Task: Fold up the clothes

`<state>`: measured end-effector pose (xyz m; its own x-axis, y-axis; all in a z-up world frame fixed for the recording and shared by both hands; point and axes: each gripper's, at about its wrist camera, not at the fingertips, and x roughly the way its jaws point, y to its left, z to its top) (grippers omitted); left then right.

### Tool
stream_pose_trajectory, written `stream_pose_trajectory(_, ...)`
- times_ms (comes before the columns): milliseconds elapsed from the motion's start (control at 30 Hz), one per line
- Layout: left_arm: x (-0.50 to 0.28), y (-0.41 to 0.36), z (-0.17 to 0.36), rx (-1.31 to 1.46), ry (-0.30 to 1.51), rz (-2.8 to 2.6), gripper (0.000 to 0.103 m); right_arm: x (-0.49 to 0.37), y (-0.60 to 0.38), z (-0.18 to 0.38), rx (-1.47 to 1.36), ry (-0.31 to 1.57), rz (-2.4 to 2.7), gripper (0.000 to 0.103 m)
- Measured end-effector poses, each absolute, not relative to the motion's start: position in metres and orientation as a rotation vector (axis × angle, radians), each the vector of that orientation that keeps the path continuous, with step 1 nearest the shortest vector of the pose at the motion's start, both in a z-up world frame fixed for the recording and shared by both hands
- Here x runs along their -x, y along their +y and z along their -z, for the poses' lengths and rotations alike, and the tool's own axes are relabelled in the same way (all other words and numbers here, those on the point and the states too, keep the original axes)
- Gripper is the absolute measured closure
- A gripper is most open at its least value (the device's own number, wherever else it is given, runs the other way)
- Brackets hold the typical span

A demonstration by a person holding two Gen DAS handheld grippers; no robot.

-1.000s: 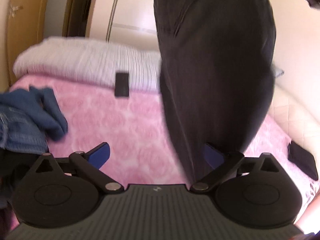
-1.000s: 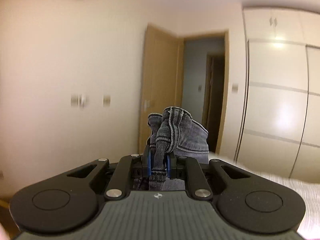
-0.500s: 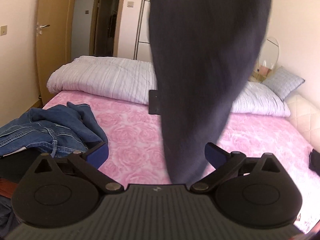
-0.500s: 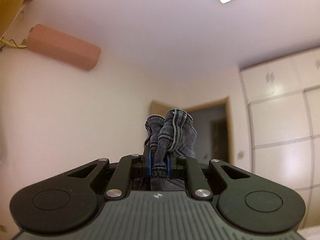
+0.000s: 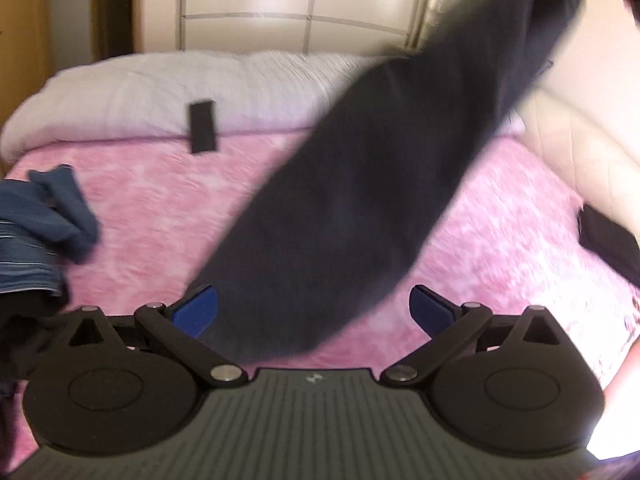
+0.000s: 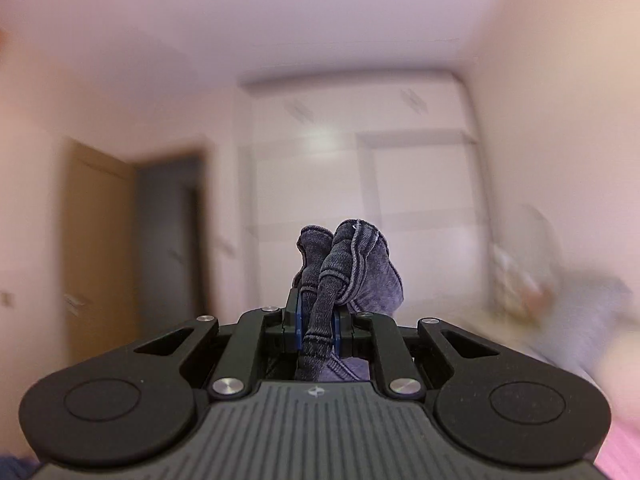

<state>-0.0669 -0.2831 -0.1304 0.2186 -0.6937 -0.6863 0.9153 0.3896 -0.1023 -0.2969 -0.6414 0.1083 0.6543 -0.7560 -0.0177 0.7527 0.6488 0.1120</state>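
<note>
Right wrist view: the right gripper point(image 6: 317, 330) pinches a bunched seam of dark grey jeans point(image 6: 348, 264) between its blue pads, held level toward the wardrobe point(image 6: 360, 168). In the left wrist view the jeans point(image 5: 360, 200) hang blurred from two o'clock above the pink bedspread point(image 5: 160, 208); the left gripper point(image 5: 314, 310) is spread, gripping nothing. Blue jeans point(image 5: 44, 220) lie at nine o'clock.
</note>
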Motion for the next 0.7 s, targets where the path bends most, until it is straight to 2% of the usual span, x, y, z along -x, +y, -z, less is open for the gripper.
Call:
stream_pose_trajectory(300,0.166,-0.433,0.209,-0.523,0.863,1.113,0.002,0.509,-0.787,0.18,-0.614,0.412,1.232,0.089)
stream_pose_trajectory(367,0.194,-0.463,0.228,-0.566,0.875,1.157,0.002,0.554,-0.802,0.224,-0.746,0.459,1.294,0.089)
stream_pose_trajectory(433,0.222,-0.489,0.244,-0.62,0.865,1.22,0.002,0.582,-0.808,0.243,-0.817,0.484,1.303,0.088)
stream_pose_trajectory(533,0.259,-0.517,0.263,-0.733,0.792,1.326,0.002,0.581,-0.807,0.248,-0.806,0.579,1.214,0.089)
stream_pose_trajectory(700,0.299,-0.538,0.286,-0.946,0.608,1.444,0.002,0.611,-0.777,0.245,-0.811,0.7,1.116,0.088)
